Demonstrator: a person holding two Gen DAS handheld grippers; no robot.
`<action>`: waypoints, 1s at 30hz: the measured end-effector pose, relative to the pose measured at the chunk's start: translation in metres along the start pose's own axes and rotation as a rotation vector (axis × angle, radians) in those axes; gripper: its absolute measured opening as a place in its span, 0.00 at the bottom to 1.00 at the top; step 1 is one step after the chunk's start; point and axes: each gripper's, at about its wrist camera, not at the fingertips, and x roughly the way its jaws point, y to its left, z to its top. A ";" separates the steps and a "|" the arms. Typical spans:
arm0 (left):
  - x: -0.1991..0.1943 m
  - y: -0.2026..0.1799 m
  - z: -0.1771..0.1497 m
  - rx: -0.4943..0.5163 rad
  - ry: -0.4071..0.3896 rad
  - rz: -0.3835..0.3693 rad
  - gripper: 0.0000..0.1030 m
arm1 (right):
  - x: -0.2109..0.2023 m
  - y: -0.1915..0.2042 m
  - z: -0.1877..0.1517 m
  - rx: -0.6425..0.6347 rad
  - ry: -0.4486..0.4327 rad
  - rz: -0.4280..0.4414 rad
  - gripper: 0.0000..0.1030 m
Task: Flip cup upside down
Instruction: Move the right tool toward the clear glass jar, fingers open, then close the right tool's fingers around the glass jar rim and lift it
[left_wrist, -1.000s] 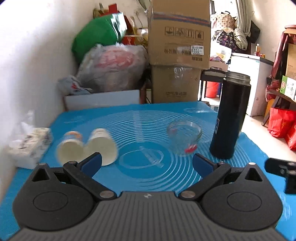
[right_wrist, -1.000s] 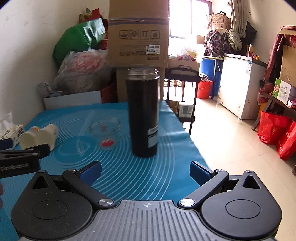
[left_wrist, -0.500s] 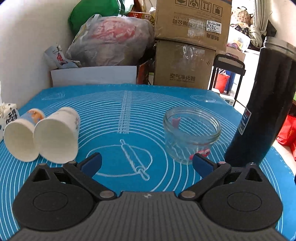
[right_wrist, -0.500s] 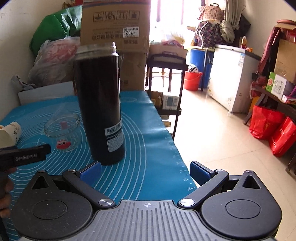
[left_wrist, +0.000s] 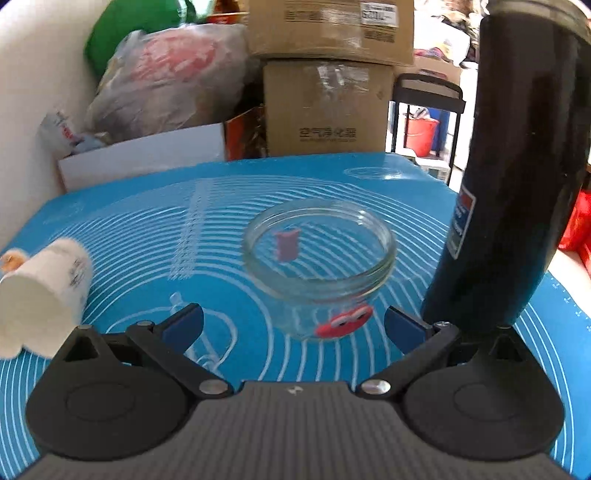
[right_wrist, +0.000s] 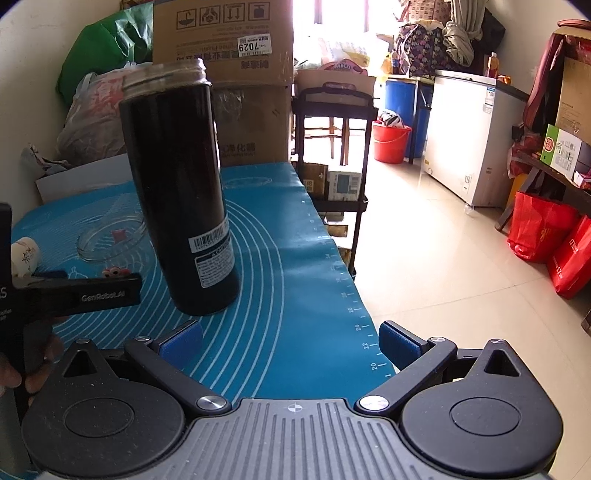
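Note:
A short clear glass cup (left_wrist: 319, 266) with a red cartoon sticker stands upright, mouth up, on the blue mat (left_wrist: 147, 221). My left gripper (left_wrist: 293, 326) is open, its blue pads just in front of the cup on either side, not touching it. The cup also shows in the right wrist view (right_wrist: 110, 240), behind the left gripper's body (right_wrist: 74, 295). My right gripper (right_wrist: 290, 341) is open and empty, low over the mat's right part, with a tall black flask (right_wrist: 181, 192) ahead to its left.
The tall black flask (left_wrist: 517, 166) stands right beside the cup. A white paper cup (left_wrist: 40, 299) lies on its side at the mat's left. Boxes and bags (left_wrist: 328, 74) are piled behind the table. The table's right edge (right_wrist: 343, 273) drops to open floor.
My left gripper has moved forward toward the glass cup, which now sits just ahead between its pads. My right gripper has shifted right and closer to the flask. Both stayed open.

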 end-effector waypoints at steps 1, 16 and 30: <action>0.005 -0.001 0.003 0.002 0.007 -0.005 1.00 | 0.000 -0.001 0.000 -0.001 -0.002 0.004 1.00; 0.031 -0.004 0.022 0.033 0.019 -0.076 0.75 | 0.009 -0.004 -0.009 -0.003 0.006 0.020 1.00; 0.006 0.000 0.009 0.024 0.011 -0.066 0.74 | -0.003 -0.004 -0.010 -0.014 -0.001 0.003 1.00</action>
